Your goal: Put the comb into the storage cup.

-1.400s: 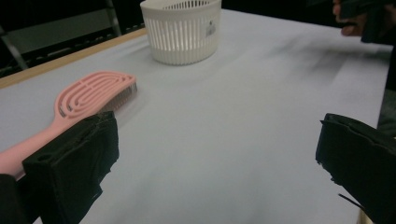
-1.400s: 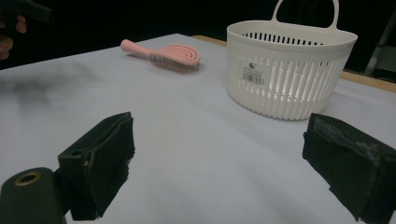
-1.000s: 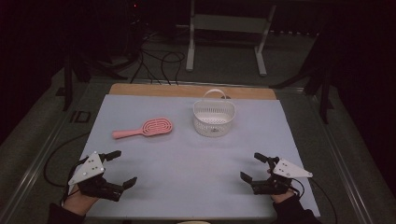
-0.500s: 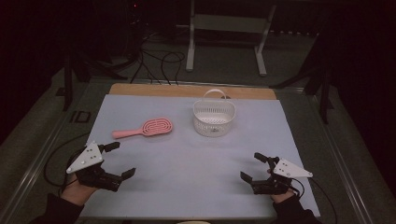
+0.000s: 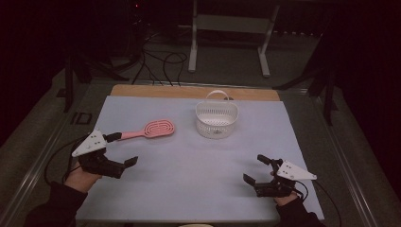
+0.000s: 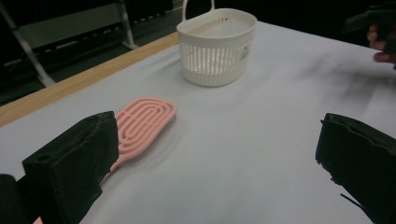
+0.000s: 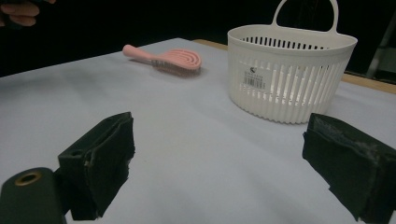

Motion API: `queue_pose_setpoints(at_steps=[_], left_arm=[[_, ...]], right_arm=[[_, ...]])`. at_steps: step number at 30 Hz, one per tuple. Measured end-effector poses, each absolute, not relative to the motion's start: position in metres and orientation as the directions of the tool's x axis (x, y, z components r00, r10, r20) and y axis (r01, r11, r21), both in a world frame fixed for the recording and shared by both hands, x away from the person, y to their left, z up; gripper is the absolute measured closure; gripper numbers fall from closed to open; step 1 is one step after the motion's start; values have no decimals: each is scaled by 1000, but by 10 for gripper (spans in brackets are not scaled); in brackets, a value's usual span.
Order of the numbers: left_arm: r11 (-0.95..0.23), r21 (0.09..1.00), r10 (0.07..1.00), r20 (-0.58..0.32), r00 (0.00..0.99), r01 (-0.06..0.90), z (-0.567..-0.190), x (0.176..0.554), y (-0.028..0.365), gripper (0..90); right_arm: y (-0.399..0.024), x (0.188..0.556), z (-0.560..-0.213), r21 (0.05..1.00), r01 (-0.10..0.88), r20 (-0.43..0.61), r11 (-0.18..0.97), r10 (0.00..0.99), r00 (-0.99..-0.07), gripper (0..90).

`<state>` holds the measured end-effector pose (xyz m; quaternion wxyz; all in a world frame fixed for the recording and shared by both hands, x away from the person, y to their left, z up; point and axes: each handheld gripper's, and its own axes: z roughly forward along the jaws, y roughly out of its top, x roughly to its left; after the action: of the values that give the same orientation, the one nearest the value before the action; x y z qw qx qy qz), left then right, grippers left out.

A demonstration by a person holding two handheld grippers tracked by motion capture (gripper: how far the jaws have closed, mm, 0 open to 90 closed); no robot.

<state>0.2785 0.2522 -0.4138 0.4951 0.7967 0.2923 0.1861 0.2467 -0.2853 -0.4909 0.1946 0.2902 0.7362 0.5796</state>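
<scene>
**Left gripper closing in on the pink brush, nothing grabbed yet**

So the left gripper [image 5: 122, 150] is sitting at the left edge of the table with its 2 jaws spread wide and nothing between them. One jaw tip is right by the handle end of the pink hairbrush [image 5: 150, 130]; from above I can't tell if it's actually touching. In the left gripper view the brush [image 6: 140, 122] lies flat just past the left-hand jaw, part of its handle hidden behind that jaw.

The right gripper [image 5: 257, 169] is low at the near right side of the table, jaws also wide apart and empty, well away from the brush.

Going outward: the brush lies flat on the pale blue mat [image 5: 189, 165], head pointing toward the middle. Just to its right, a bit farther back, stands a white slotted basket [image 5: 216, 119] with its handle up, near the brush but not touching. In the right gripper view the basket [image 7: 289, 70] looks empty as far as I can see, with a small barcode sticker on its wall.
</scene>
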Motion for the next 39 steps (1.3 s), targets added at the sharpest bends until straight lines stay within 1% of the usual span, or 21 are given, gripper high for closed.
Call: queue_pose_setpoints(at_steps=[6,24,28,32,36,39], left_arm=[[-330,889,670,-16,742,317,-414,293,259,4],[-307,869,744,-36,667,389,-425,340,279,23],[-299,864,764,-37,644,405,-431,350,285,72],[-296,858,777,-39,628,419,-435,357,288,160],[-323,840,800,-4,601,436,-440,367,290,190],[-338,828,813,16,582,449,-441,373,293,256]], right_arm=[[-285,247,-491,967,201,49,160,651,-758,89],[-283,246,-491,968,196,49,159,645,-763,90],[-283,246,-491,967,199,50,161,644,-763,90],[-283,246,-491,967,200,52,159,643,-764,90],[-283,246,-491,967,199,51,160,642,-765,90],[-283,246,-491,966,201,52,161,642,-765,90]])
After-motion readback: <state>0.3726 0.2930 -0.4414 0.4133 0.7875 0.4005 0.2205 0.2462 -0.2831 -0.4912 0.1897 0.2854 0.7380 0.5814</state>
